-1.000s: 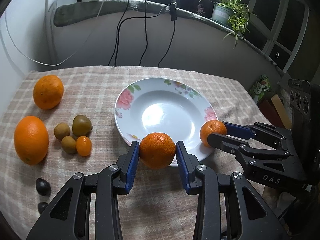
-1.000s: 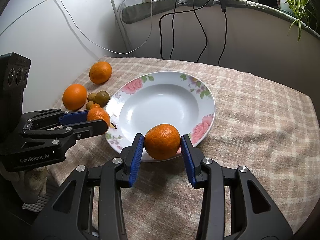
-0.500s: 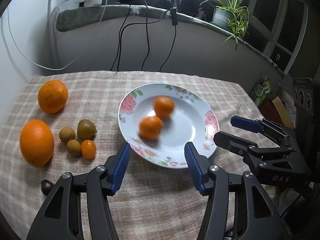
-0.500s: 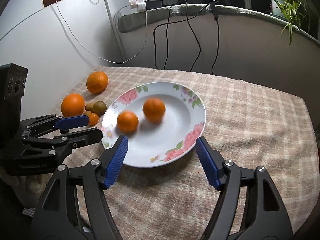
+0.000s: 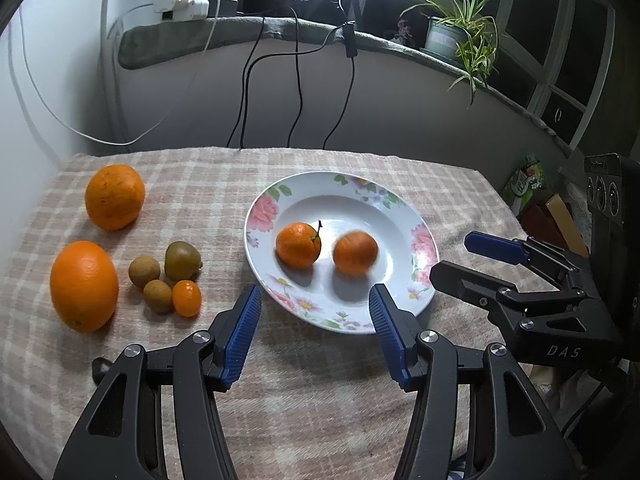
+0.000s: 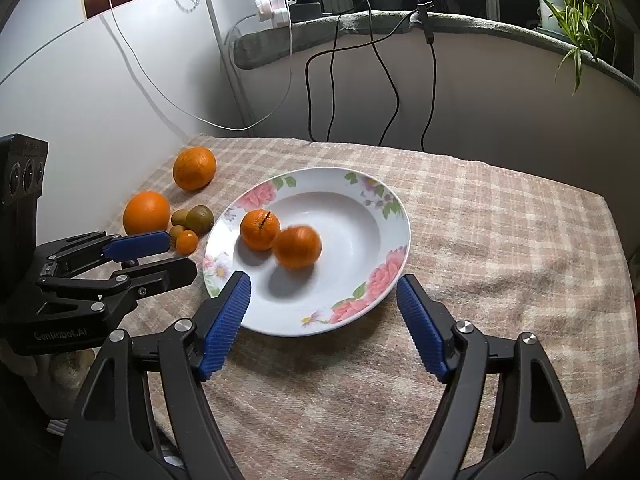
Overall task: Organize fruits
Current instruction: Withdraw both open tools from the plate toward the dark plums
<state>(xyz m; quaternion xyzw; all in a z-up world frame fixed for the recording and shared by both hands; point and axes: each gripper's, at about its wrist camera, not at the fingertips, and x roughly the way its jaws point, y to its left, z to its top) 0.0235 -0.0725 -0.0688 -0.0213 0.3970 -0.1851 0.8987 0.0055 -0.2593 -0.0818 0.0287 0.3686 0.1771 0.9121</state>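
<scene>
Two mandarins lie in the flowered white plate (image 5: 420,240) (image 6: 384,200): one with a stem (image 5: 298,245) (image 6: 260,229), and a blurred one (image 5: 355,252) (image 6: 297,247) beside it. Left of the plate lie two large oranges (image 5: 115,197) (image 5: 84,285), three kiwis (image 5: 183,260) and a kumquat (image 5: 187,298). My left gripper (image 5: 315,336) is open and empty, in front of the plate's near rim. My right gripper (image 6: 323,322) is open and empty, also at the near rim. Each gripper shows in the other's view, the right one (image 5: 476,258) and the left one (image 6: 160,254).
A checked cloth (image 5: 320,392) covers the table. A wall with hanging cables (image 5: 296,80) stands behind it. A potted plant (image 5: 460,36) sits on the ledge. Boxes (image 5: 532,184) stand beyond the table's right edge. A small dark object (image 5: 100,366) lies near the left gripper.
Both grippers opened and let their mandarins go into the plate, then pulled back and up. The mandarins rolled across the plate; one is still blurred.
</scene>
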